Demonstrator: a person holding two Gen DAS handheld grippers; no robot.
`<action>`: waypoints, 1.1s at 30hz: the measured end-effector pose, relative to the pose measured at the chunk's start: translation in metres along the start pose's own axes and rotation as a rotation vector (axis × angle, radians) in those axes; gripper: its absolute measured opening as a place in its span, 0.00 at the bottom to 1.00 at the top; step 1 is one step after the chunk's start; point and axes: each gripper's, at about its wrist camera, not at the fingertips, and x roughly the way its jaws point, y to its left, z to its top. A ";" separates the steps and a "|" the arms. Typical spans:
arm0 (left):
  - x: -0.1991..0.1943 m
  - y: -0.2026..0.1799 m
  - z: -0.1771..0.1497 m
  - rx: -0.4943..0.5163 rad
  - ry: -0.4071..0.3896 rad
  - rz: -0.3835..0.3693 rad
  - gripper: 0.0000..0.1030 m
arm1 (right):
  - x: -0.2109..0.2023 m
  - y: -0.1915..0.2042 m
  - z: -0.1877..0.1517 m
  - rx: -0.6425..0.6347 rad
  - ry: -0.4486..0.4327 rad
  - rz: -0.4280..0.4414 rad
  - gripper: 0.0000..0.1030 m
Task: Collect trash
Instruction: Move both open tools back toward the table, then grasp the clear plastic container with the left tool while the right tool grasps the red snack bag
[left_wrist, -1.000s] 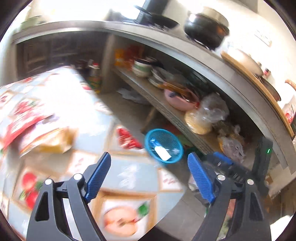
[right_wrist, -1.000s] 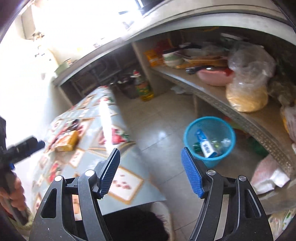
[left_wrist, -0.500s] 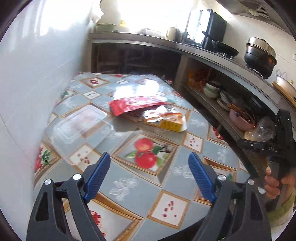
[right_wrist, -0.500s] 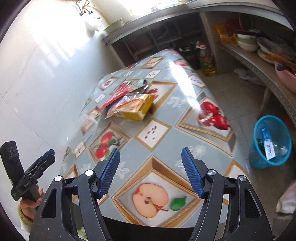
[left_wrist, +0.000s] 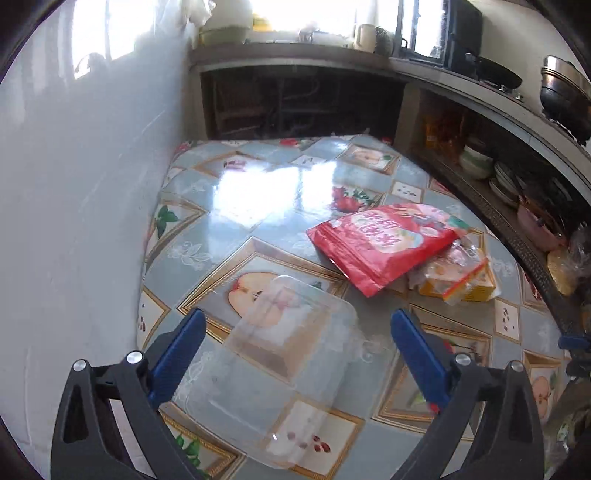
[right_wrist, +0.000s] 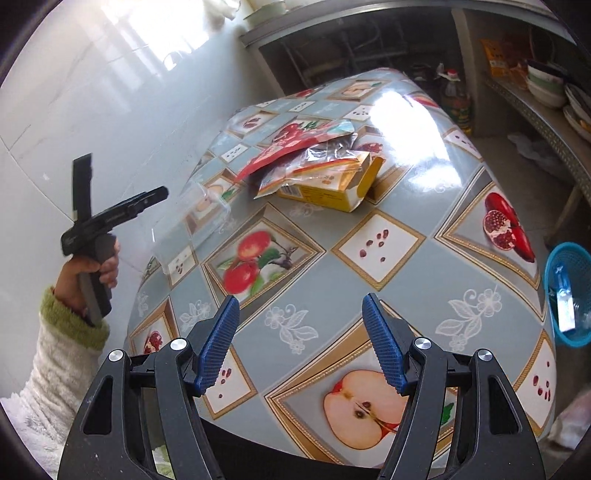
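Note:
A clear plastic food box (left_wrist: 284, 369) lies on the fruit-pattern tablecloth (left_wrist: 258, 199), between and just beyond the fingers of my open left gripper (left_wrist: 295, 350). Farther right lie a red snack bag (left_wrist: 384, 240) and a yellow carton with a crinkled wrapper (left_wrist: 458, 273). In the right wrist view, my right gripper (right_wrist: 301, 343) is open and empty over the table's near edge; the clear box (right_wrist: 192, 221), red bag (right_wrist: 291, 144) and yellow carton (right_wrist: 332, 188) lie beyond it. The left gripper shows at left (right_wrist: 110, 218). A blue waste basket (right_wrist: 570, 291) stands on the floor at right.
A white tiled wall (left_wrist: 74, 221) borders the table on the left. A counter with shelves of bowls and plates (left_wrist: 509, 177) runs along the right and back. An oil bottle (right_wrist: 456, 99) stands on the floor past the table.
Both grippers swung from the floor basket toward the table. The left gripper has closed in on the clear box. The right gripper hovers lower over the table's near edge.

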 end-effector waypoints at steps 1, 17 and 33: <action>0.011 0.009 0.004 -0.031 0.038 -0.009 0.95 | 0.001 0.001 0.000 0.000 0.003 0.004 0.64; 0.017 -0.032 -0.045 -0.001 0.203 0.013 0.95 | 0.011 -0.008 0.004 0.030 0.043 0.017 0.64; -0.014 -0.052 -0.086 -0.063 0.150 0.048 0.79 | 0.016 -0.020 0.083 0.038 0.009 0.131 0.64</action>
